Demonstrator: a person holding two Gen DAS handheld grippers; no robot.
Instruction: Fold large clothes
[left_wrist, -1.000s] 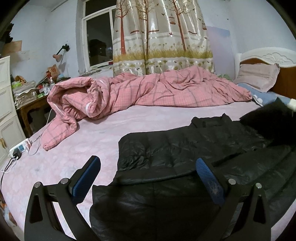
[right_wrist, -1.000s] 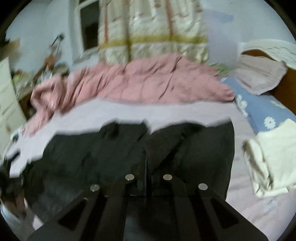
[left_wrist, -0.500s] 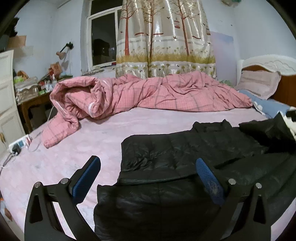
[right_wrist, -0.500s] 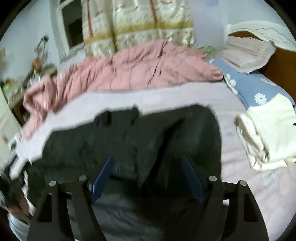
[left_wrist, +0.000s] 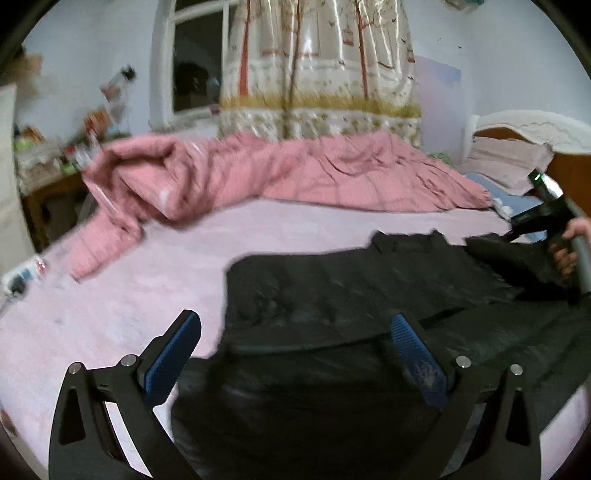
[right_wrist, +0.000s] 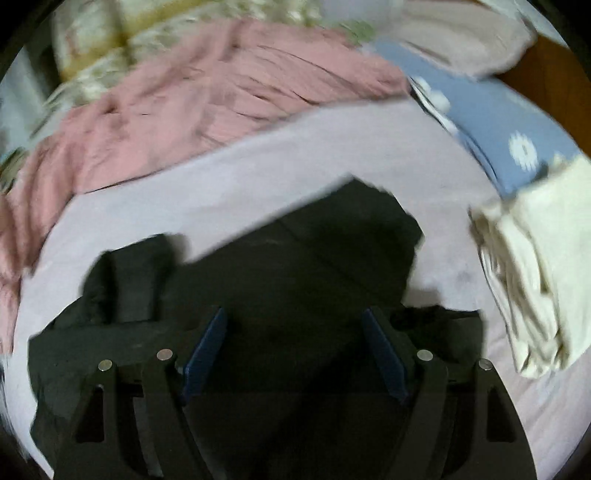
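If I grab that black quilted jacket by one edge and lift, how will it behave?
The black jacket will probably flop and drape: it already lies creased in folds on the bed. Its sheen suggests slippery fabric, so folds may slide. Quilted padding hints it's bulky but light.

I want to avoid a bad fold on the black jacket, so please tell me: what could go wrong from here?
1. Both grippers, left gripper and right gripper, are open, so nothing holds the black jacket; its folded part may slide open.
2. The cream clothes lie close beside the jacket, so a wide sweep could drag them.
3. The pink quilt takes the far side of the bed, which leaves less room.
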